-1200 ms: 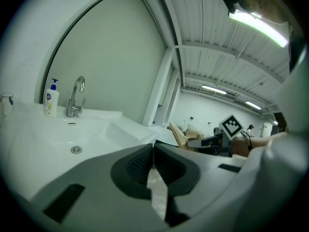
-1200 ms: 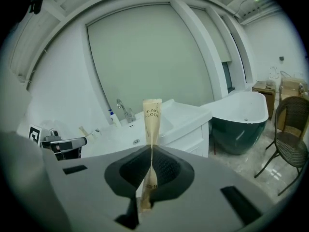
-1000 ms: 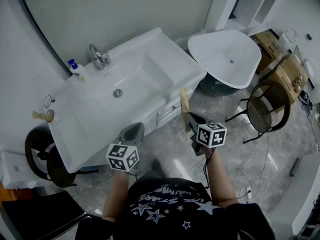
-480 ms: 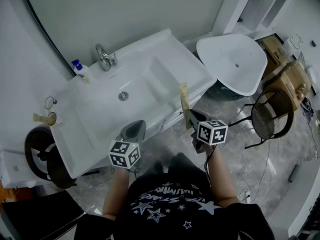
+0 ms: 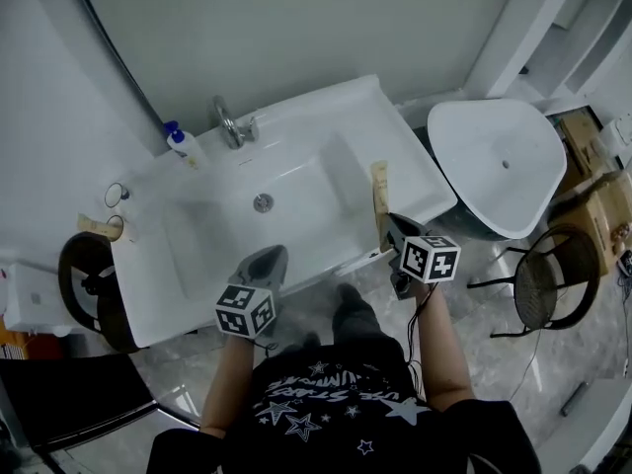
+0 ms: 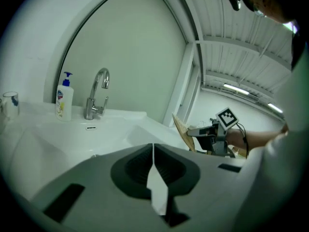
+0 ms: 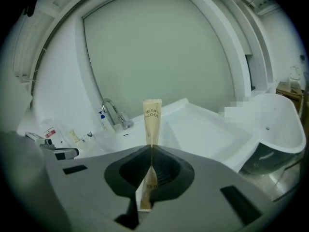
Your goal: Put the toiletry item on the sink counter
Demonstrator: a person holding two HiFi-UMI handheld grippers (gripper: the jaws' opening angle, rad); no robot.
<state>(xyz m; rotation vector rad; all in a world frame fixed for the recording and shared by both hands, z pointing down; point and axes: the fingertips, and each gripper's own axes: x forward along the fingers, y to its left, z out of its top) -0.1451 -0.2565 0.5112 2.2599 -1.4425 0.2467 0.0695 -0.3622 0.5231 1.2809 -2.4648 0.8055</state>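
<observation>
The white sink counter (image 5: 395, 136) lies ahead, with a chrome faucet (image 5: 233, 126) and a blue-capped soap bottle (image 5: 182, 144) at its back. My right gripper (image 5: 393, 227) is shut on a tan toothbrush packet (image 5: 380, 197), which stands upright over the counter's right front edge. In the right gripper view the packet (image 7: 151, 117) rises from between the closed jaws of the gripper (image 7: 151, 151). My left gripper (image 5: 269, 257) hovers at the counter's front edge before the basin. In the left gripper view it (image 6: 153, 149) is shut with nothing in it.
A white triangular basin (image 5: 499, 161) stands to the right of the counter, with a round dark chair (image 5: 546, 289) and cardboard boxes (image 5: 604, 205) beyond it. A glass (image 5: 117, 194) and a small tan item (image 5: 99, 227) sit on the counter's left end. A dark bin (image 5: 84, 289) stands below it.
Both grippers have moved forward to the counter. The packet, earlier over the floor in front of the cabinet, now stands over the counter's right front edge.
</observation>
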